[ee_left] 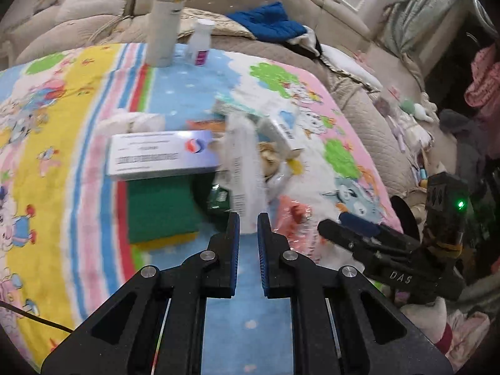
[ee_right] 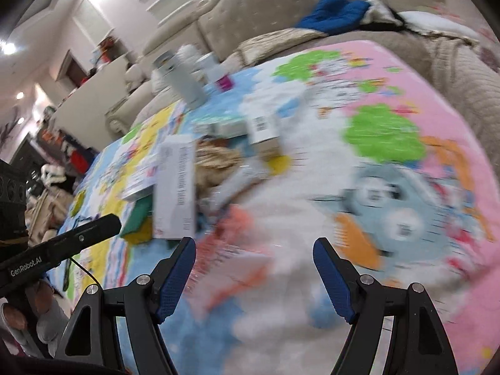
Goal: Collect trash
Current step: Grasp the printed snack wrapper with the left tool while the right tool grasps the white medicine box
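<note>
A cartoon-printed blanket [ee_left: 62,143] fills most of both views. At centre frame in the left wrist view lies the trash: a long white-and-purple box [ee_left: 162,154], a green sponge [ee_left: 162,209] beneath it, smaller cartons and a pink wrapper [ee_left: 293,222]. The left gripper [ee_left: 248,228], low centre, has its fingers clamped on a white printed packet [ee_left: 242,168]. The right gripper [ee_right: 254,250] holds its fingers apart over the blurred blanket, gripping nothing.

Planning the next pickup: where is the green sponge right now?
Left wrist view, left of centre: the green sponge lies on the cartoon blanket, partly under the long white box.
</note>
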Action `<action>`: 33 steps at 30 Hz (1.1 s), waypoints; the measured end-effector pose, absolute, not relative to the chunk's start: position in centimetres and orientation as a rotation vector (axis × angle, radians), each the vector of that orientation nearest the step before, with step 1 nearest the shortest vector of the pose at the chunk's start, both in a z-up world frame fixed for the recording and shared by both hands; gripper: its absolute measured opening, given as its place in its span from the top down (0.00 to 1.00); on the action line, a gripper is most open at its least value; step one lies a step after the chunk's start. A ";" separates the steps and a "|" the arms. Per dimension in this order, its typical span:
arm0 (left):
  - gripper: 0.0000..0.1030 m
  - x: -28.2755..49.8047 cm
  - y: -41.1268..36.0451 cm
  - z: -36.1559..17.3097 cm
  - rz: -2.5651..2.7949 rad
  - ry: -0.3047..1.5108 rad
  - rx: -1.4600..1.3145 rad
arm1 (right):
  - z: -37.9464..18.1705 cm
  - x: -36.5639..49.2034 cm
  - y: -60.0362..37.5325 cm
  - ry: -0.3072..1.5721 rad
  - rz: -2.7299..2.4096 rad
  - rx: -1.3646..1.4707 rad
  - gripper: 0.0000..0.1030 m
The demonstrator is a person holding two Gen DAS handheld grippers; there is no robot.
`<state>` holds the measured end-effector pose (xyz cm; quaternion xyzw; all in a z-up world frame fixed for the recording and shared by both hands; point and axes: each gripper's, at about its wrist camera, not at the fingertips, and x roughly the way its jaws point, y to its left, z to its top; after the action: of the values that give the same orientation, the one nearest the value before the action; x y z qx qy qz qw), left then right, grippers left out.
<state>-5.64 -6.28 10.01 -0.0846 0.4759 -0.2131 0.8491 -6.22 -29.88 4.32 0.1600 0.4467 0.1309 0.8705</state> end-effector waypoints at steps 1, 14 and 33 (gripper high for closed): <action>0.91 -5.8 -6.2 9.8 -0.456 1.008 -0.175 | 4.6 -6.0 -29.3 0.925 0.269 0.323 0.27; 0.43 -6.8 -15.2 5.2 -0.556 1.058 -0.034 | 5.4 -8.2 -35.2 0.907 0.107 0.359 0.27; 0.87 -7.7 -13.0 7.3 -0.616 1.048 -0.042 | 5.1 -8.4 -34.8 0.902 0.160 0.387 0.27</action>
<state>-7.70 -12.97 7.28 -0.0197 0.4923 -0.2895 0.8207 -8.43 -34.84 5.07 0.1855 0.4326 0.0768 0.8789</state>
